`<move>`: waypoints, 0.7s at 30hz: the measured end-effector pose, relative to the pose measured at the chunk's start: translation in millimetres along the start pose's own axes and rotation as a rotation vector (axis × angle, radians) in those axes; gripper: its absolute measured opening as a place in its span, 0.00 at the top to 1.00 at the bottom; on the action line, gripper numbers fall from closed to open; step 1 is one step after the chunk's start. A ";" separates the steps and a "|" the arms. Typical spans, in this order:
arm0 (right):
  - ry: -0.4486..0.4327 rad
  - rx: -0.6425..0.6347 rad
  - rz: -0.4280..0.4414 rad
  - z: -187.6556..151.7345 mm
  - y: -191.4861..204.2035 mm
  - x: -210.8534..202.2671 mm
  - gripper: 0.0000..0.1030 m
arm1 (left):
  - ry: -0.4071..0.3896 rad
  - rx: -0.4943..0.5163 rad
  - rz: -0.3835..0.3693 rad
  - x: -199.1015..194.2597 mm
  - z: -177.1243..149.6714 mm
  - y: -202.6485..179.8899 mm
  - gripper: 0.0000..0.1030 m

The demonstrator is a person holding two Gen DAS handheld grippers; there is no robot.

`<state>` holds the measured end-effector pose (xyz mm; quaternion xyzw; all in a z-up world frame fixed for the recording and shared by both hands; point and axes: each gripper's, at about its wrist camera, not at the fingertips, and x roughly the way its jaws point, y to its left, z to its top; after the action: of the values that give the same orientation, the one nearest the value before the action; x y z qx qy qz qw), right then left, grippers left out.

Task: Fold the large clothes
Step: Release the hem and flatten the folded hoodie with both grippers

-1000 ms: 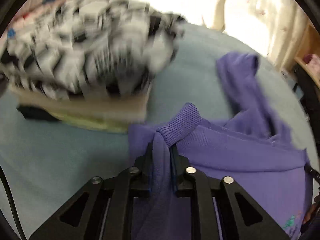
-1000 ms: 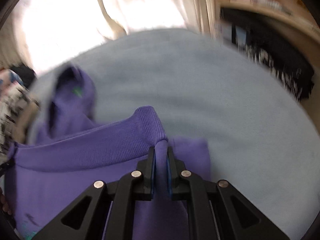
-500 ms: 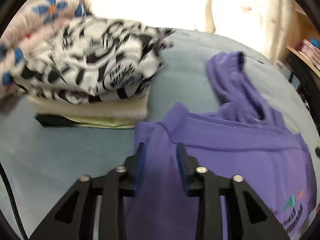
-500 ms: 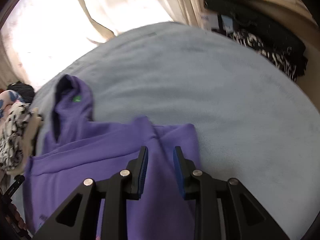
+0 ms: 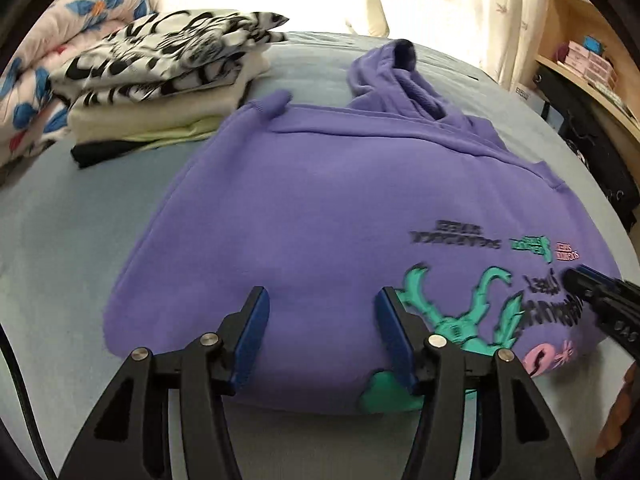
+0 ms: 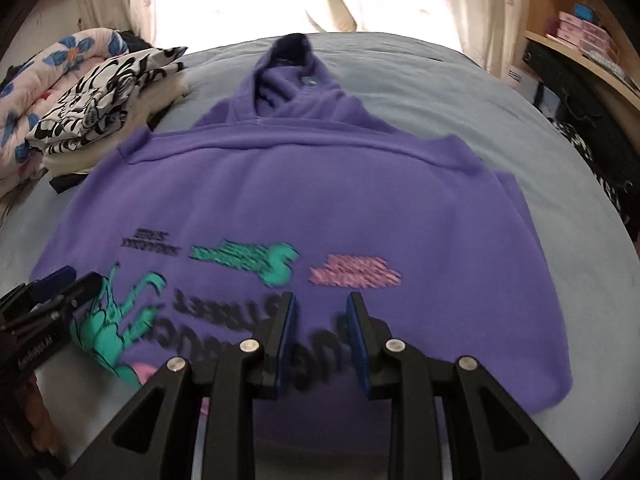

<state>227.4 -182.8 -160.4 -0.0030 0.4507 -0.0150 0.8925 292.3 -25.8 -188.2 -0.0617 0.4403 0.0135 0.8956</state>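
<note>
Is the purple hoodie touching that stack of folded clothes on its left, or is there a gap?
Apart. The left wrist view shows a strip of blue bed cover between the purple hoodie and the stack of folded clothes.

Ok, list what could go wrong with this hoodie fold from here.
1. The hood sticks out past the purple hoodie; fold it now and it may bunch.
2. The left gripper is opening with nothing clamped; a shallow regrab could catch one layer.
3. The folded stack lies close and could get swept.
</note>
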 end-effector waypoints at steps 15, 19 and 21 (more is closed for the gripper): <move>0.035 0.107 -0.246 -43.0 -89.5 -21.7 0.72 | 0.018 -0.059 0.117 -13.6 -7.6 50.7 0.46; 0.053 0.124 -0.244 -39.1 -91.4 -20.5 0.68 | 0.034 -0.063 0.121 -18.9 -7.2 48.3 0.46; 0.056 0.138 -0.233 -38.3 -93.3 -20.9 0.68 | 0.043 -0.080 0.115 -22.0 -6.4 48.8 0.46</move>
<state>181.9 -275.1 -164.6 0.0067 0.4701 -0.1495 0.8698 270.0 22.5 -179.4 -0.0725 0.4613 0.0812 0.8806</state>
